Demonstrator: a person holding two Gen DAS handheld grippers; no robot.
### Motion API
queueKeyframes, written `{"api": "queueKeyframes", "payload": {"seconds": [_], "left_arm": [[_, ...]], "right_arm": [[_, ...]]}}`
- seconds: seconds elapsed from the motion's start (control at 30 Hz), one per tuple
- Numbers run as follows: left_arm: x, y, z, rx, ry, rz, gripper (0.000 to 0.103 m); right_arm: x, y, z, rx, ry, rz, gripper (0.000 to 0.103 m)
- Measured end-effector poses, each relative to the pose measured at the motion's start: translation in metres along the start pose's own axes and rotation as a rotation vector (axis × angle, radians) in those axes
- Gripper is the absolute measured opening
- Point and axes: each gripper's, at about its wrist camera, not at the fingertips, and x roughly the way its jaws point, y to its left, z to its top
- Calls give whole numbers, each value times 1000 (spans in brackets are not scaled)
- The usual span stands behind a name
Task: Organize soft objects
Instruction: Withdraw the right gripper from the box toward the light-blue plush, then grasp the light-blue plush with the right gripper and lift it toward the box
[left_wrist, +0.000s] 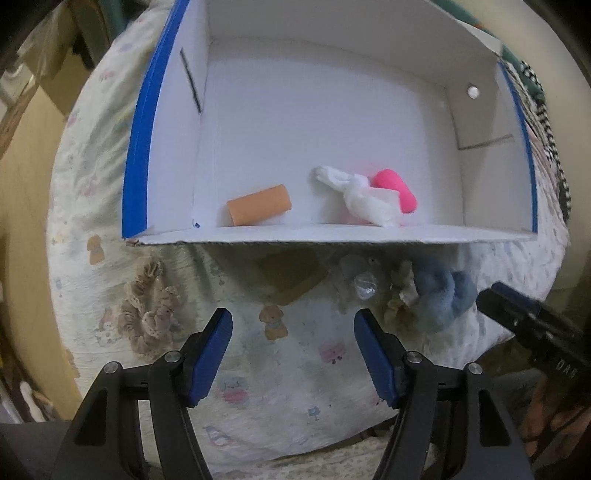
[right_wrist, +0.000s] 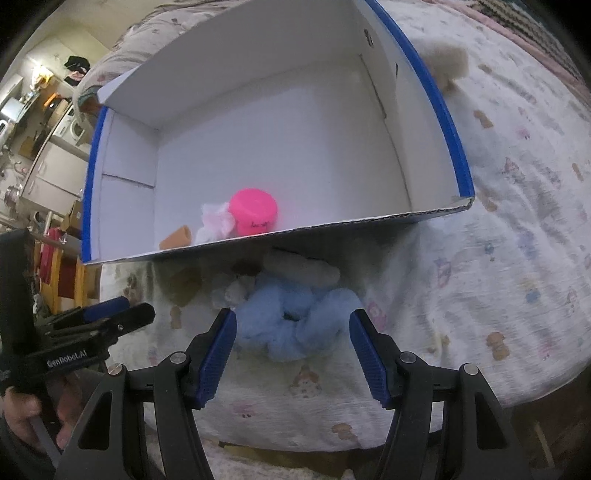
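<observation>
A white cardboard box with blue edges (left_wrist: 142, 147) (right_wrist: 454, 147) lies on a printed quilt. Inside it are an orange foam block (left_wrist: 259, 209) (right_wrist: 176, 238), a crumpled white tissue (left_wrist: 364, 197) (right_wrist: 216, 221) and a pink squishy piece (left_wrist: 397, 188) (right_wrist: 255, 212). In front of the box lie a fluffy blue scrunchie (left_wrist: 445, 295) (right_wrist: 295, 321), a beige lace scrunchie (left_wrist: 149, 314), a clear bead piece (left_wrist: 364, 288) and a grey soft roll (right_wrist: 303, 269). My left gripper (left_wrist: 293, 325) is open and empty above the quilt. My right gripper (right_wrist: 293, 325) is open, its fingers on either side of the blue scrunchie.
The quilt (left_wrist: 295, 387) (right_wrist: 498, 240) covers a rounded cushion that drops off at the edges. A beige sponge (right_wrist: 447, 62) lies to the right of the box. Shelves and furniture (right_wrist: 48, 122) stand at far left. The other gripper shows in each view (left_wrist: 535, 332) (right_wrist: 92, 328).
</observation>
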Motion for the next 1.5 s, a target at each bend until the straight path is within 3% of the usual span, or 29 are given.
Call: {"api": "queueKeyframes", "payload": {"seconds": [0.2,0.27,0.5,0.53,0.63,0.73,0.87,0.9,0.97,1.07,1.2,1.5], "left_arm": [[22,3,13,-10,24,13,64],[31,-1,16,14,21,23,60],[64,-11,27,45,57,68,27],[65,-14,28,59,49,86,18],[64,-22,29,120,32,126,10],[60,-27,26,151,24,140,9],[50,-29,20,166,6,138,9],[47,-29,19,171,0,138,9],[42,-26,19,165,-11,137,9],[34,-20,16,151,-17,126,9],[20,-14,11,142,-42,117,9],[-14,-9,-9,137,-110,103,9]], "right_arm": [[4,-3,3,11,-1,9,68],[6,-4,3,12,5,6,68],[15,-14,5,28,27,-21,68],[17,-16,5,33,33,-22,68],[25,-22,5,55,67,-11,68],[38,-24,2,65,122,10,68],[46,-13,-1,5,130,-22,64],[44,-8,-1,-20,117,-36,48],[43,-2,-1,-56,108,-61,31],[38,4,-3,-91,87,-64,20],[19,8,-6,-102,33,-61,15],[-43,22,-10,-140,-109,46,14]]}}
